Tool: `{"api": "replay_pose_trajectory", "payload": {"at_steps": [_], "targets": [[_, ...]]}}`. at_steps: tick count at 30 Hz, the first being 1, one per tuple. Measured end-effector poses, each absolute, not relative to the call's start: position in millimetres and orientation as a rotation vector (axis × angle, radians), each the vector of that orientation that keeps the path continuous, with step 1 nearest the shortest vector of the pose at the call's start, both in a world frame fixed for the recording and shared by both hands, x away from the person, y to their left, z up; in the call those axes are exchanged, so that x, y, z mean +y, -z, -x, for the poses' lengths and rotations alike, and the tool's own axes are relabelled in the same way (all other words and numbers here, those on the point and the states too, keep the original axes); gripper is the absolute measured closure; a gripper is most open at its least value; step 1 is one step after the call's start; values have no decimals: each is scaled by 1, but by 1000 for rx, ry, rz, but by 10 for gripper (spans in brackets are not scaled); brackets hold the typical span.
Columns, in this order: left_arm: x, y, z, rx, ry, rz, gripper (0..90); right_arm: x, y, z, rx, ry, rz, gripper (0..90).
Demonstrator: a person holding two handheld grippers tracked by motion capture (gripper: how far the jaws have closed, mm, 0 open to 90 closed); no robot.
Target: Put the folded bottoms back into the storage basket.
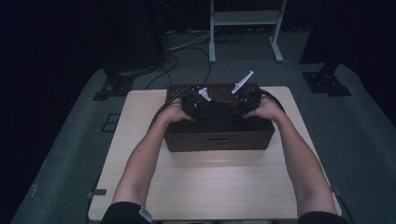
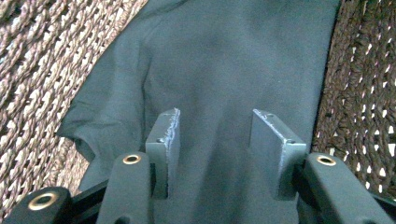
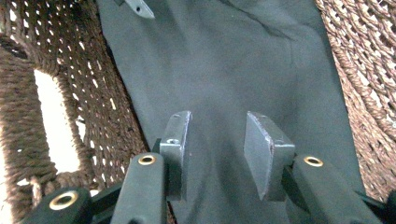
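Two bare forearms reaching in from the near edge of the pale wooden table, hands wrapped around the claw bodies. Left claw and right claw both dipped into the dark woven basket standing toward the far side of the table, well apart from each other, left near the basket's left end, right near its right end.

In the left claw view, left claw spread, pads parted with a clear gap, nothing pinched; dark grey cloth lying just under and beyond the pads, creased along its left edge. Woven wall flanking the cloth on either side.

In the right claw view, right claw likewise spread, pinching nothing, hovering over the same grey cloth spread flat on the basket floor. Handle opening in the basket wall to the left, bright table showing through.

Farther off, grey floor, black cables, and a white metal frame beyond the table.
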State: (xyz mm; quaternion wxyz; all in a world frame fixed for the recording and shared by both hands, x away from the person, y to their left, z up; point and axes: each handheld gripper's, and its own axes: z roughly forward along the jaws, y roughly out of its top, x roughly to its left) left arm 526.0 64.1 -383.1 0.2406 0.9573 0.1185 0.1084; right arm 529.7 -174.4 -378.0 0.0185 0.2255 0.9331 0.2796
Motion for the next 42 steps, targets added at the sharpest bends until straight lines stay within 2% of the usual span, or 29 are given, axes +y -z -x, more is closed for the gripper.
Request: {"api": "replay_pose_trajectory", "payload": {"at_steps": [22, 32, 42], "targets": [[74, 366, -507, 344, -284, -2540, 386, -193, 356, -506, 2835, -983, -677, 501], [79, 355, -493, 340, -278, -2512, 359, -198, 343, -490, 2807, -1047, -653, 495], [86, 352, -481, 351, -281, -2513, 334, -201, 346, -480, 2815, -1047, -647, 481]]}}
